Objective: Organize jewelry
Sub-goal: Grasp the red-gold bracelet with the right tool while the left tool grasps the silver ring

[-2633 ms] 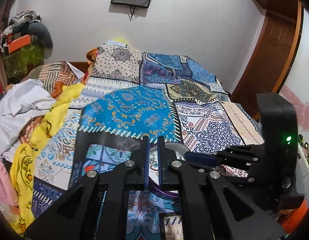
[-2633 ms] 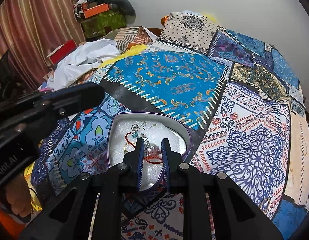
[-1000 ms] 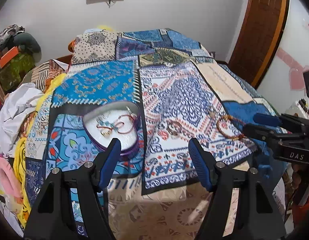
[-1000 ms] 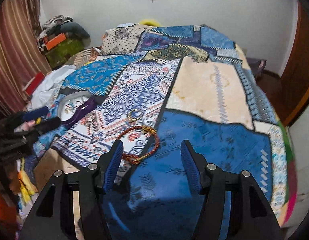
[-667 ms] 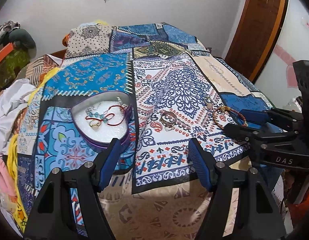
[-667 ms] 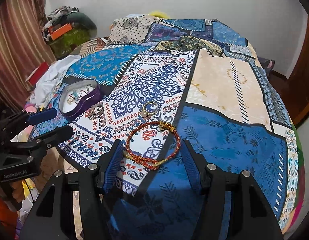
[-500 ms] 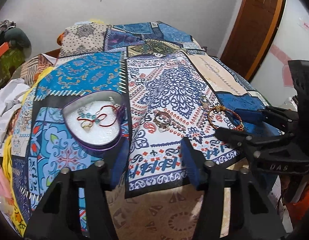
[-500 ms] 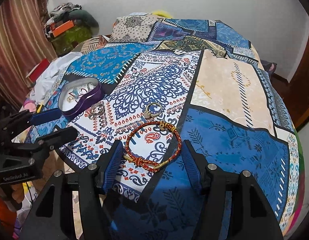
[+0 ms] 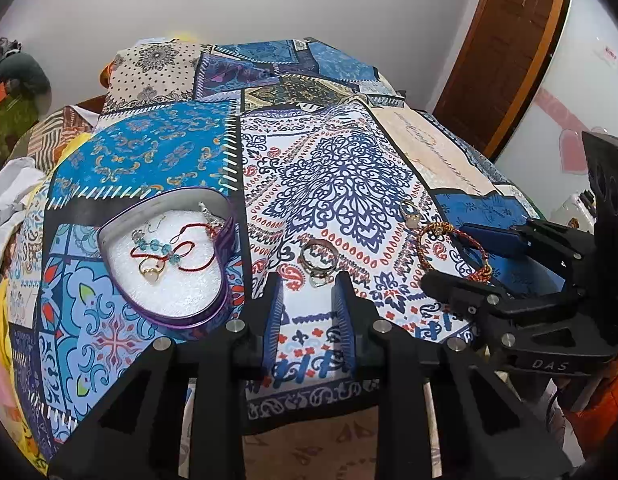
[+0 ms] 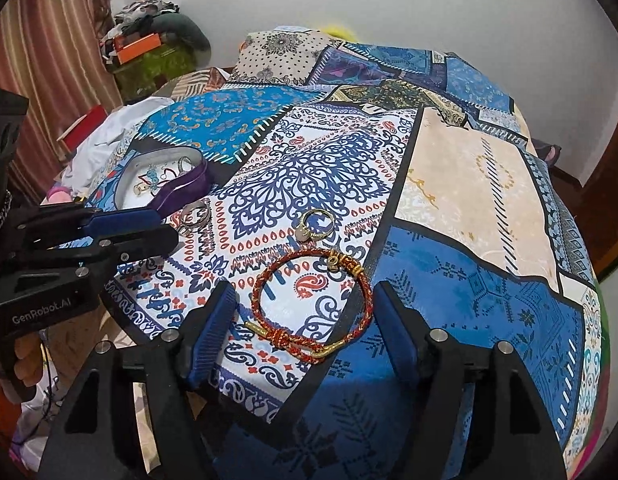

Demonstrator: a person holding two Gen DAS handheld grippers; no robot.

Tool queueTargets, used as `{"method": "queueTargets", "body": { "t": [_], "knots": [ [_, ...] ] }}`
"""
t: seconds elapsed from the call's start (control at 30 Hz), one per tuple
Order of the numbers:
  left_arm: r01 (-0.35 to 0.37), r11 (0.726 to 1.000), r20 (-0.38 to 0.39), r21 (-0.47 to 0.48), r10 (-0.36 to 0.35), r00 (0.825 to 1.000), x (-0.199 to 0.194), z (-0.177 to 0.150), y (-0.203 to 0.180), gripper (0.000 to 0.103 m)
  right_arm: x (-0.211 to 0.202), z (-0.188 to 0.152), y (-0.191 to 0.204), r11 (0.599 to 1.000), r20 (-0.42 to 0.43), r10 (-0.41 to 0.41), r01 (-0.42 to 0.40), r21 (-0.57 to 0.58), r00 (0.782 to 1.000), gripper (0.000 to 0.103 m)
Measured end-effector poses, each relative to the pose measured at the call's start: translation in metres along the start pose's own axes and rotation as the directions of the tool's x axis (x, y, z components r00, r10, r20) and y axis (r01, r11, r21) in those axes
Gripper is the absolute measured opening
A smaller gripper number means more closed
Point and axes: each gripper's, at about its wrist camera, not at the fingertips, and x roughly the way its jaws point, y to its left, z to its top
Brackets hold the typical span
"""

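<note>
A patchwork bedspread (image 10: 461, 200) covers the bed, with clothes piled at 10 o'clock. Your right gripper (image 10: 305, 326) stands spread on either side of the red-and-gold braided bracelet (image 10: 309, 304), pads not touching it, apparently lined up for a pick. Your left gripper (image 9: 307, 312) is closing on nothing, its tips just short of the silver rings (image 9: 318, 262). The heart-shaped purple tin (image 9: 169, 264) at 9 o'clock already holds a red cord and beads, so it looks like the destination.
</note>
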Motion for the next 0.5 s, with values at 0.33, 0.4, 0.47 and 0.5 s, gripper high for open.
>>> {"method": "queueTargets", "body": {
  "t": [0.33, 0.4, 0.47, 0.5],
  "knots": [
    [-0.018, 1.000, -0.012, 0.021, 0.018, 1.000, 0.011, 0.008, -0.005, 0.026, 0.000, -0.002, -0.006, 1.000, 0.019, -0.003, 0.003, 0.004, 1.000, 0.037],
    [-0.021, 0.999, -0.014, 0.024, 0.022, 1.000, 0.013, 0.011, -0.005, 0.026, -0.001, -0.002, -0.007, 1.000, 0.023, -0.004, 0.004, 0.006, 1.000, 0.030],
    [-0.021, 0.999, -0.016, 0.031, 0.021, 1.000, 0.015, 0.012, -0.006, 0.026, -0.001, -0.003, -0.009, 1.000, 0.024, 0.000, 0.000, 0.007, 1.000, 0.026],
    [-0.022, 0.999, -0.016, 0.035, 0.022, 1.000, 0.015, 0.013, -0.007, 0.026, -0.001, -0.003, -0.009, 1.000, 0.025, 0.001, -0.001, 0.006, 1.000, 0.023]
  ]
}}
